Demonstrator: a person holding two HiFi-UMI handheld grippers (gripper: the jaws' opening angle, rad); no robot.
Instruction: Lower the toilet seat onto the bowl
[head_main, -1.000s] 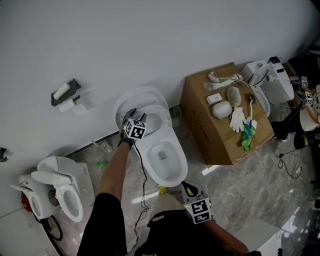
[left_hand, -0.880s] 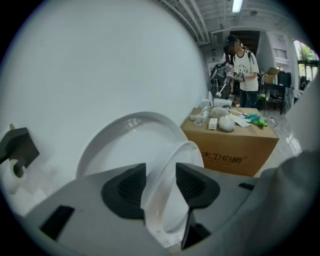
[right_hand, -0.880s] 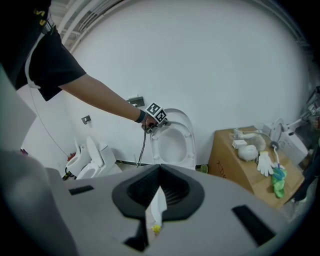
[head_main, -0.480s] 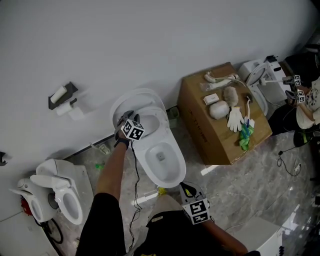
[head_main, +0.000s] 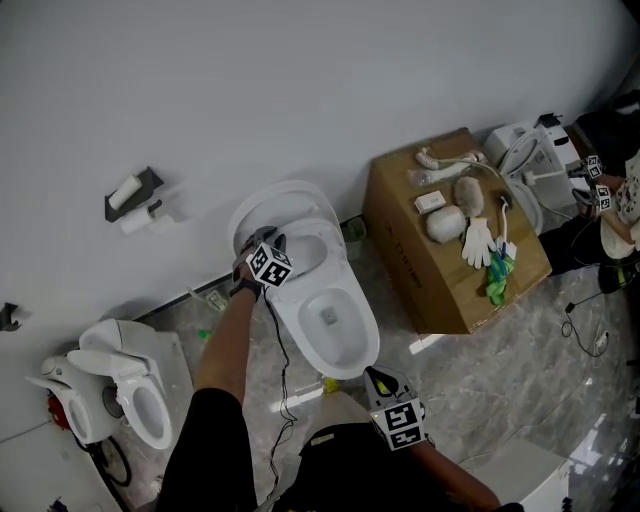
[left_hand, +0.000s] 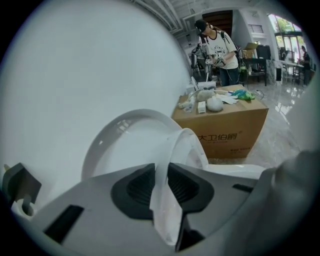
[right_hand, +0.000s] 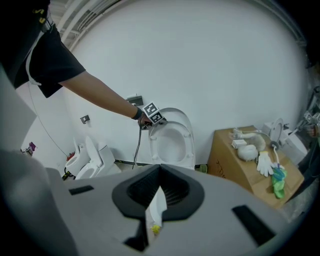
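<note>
The white toilet bowl (head_main: 335, 320) stands against the wall. Its seat (head_main: 308, 238) and lid (head_main: 272, 202) are both raised upright. My left gripper (head_main: 265, 240) is at the seat's left rim. In the left gripper view its jaws have just been closing, and the dark pads (left_hand: 140, 186) now press on the thin white seat edge (left_hand: 184, 146) in front of the lid (left_hand: 122, 145). The right gripper view shows that gripper (right_hand: 149, 124) beside the seat (right_hand: 172, 140). My right gripper (head_main: 378, 378) hangs low before the bowl, shut (right_hand: 159, 172) with nothing held.
A cardboard box (head_main: 440, 290) right of the toilet carries gloves, brushes and small items. A second toilet (head_main: 120, 385) stands at the left and another (head_main: 530, 165) at the far right. A paper holder (head_main: 135, 195) is on the wall. Something small and yellow (head_main: 328, 383) lies on the floor.
The left gripper has stayed at the seat's left rim and rolled a little. The seat and lid are still upright. The right gripper has not moved.
</note>
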